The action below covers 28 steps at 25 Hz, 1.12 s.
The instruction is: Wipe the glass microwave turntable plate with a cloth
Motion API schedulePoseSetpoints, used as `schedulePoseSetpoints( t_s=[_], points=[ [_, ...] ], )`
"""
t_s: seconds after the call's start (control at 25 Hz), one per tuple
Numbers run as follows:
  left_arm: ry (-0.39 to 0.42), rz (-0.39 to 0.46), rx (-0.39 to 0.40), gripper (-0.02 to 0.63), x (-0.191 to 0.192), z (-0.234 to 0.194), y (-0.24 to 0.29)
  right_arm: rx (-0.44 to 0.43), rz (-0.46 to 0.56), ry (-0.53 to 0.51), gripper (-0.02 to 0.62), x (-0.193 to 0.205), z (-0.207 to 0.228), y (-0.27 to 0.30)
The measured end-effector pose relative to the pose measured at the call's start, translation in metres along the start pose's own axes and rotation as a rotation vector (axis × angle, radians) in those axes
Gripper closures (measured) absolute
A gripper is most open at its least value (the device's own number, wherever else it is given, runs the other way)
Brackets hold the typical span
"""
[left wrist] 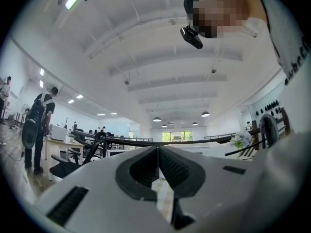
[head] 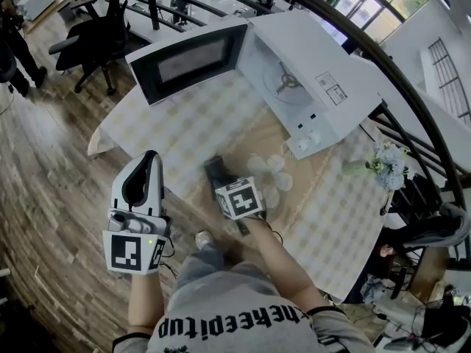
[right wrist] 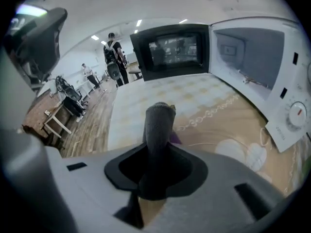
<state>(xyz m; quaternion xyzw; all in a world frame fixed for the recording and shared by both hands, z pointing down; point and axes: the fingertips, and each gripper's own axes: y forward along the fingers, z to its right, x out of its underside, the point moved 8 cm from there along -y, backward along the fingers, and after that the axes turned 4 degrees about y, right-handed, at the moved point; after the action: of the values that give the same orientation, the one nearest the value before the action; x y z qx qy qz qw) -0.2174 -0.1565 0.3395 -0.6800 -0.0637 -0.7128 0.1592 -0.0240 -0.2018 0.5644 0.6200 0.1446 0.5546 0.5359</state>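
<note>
When viewed from the head camera: right tongs point(head: 221, 179) low over the desk point(head: 169, 134), clamped on a dark grey cloth point(head: 213, 166) poking out ahead of them. Beyond them, white microwave point(head: 324, 72), door point(head: 188, 61) swung wide, only the three-armed roller ring point(head: 283, 81) in the cavity. By judgement, then, glass plate already out. Just right of the right tongs, pale rounded shapes point(head: 270, 176): perhaps the glass turntable plate, perhaps only print on the tablecloth; cannot tell which. Left tongs point(head: 151, 159) well left of the right ones, past the desk edge, tips up, touching nothing.

Through the left gripper view: left tongs point(left wrist: 158, 149) pressed together on nothing, aimed at the ceiling.

Through the right gripper view: right tongs point(right wrist: 156, 152) pinching the cloth point(right wrist: 158, 123), a rolled tuft standing up ahead of the tips. Pale rounded shapes point(right wrist: 243, 154) down to their right, microwave point(right wrist: 291, 81) farther right.

Step in hand, seemingly: carrying cloth to plate. To do it well: swing the right tongs rightward and lower just enough for cloth-to-glass contact, tips clear. Then sweep in overlapping circles under light pressure. Better also to bring the left tongs down and steady the rim against sliding.
</note>
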Motion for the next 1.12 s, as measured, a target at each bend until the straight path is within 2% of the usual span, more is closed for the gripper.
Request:
schedulePoseSetpoints(
  t_s=[0.08, 0.24, 0.48, 0.92, 1.12],
  points=[
    [-0.001, -0.003, -0.006, 0.594, 0.001, -0.003, 0.000, 0.013, -0.023, -0.024, 0.496, 0.001, -0.002, 0.007],
    [-0.005, -0.005, -0.013, 0.594, 0.002, -0.007, 0.002, 0.032, -0.018, -0.002, 0.495, -0.001, 0.006, 0.007],
    [-0.008, -0.006, -0.008, 0.594, 0.005, -0.008, 0.001, 0.129, 0.006, 0.011, 0.497, 0.000, 0.036, -0.001],
    [-0.010, 0.001, 0.004, 0.594, 0.003, -0.009, 0.000, 0.324, 0.013, 0.158, 0.497, 0.020, 0.124, -0.033],
    [-0.010, 0.005, 0.002, 0.594, 0.002, -0.012, -0.003, 0.349, 0.020, 0.222, 0.497, 0.024, 0.139, -0.040]
  ],
)
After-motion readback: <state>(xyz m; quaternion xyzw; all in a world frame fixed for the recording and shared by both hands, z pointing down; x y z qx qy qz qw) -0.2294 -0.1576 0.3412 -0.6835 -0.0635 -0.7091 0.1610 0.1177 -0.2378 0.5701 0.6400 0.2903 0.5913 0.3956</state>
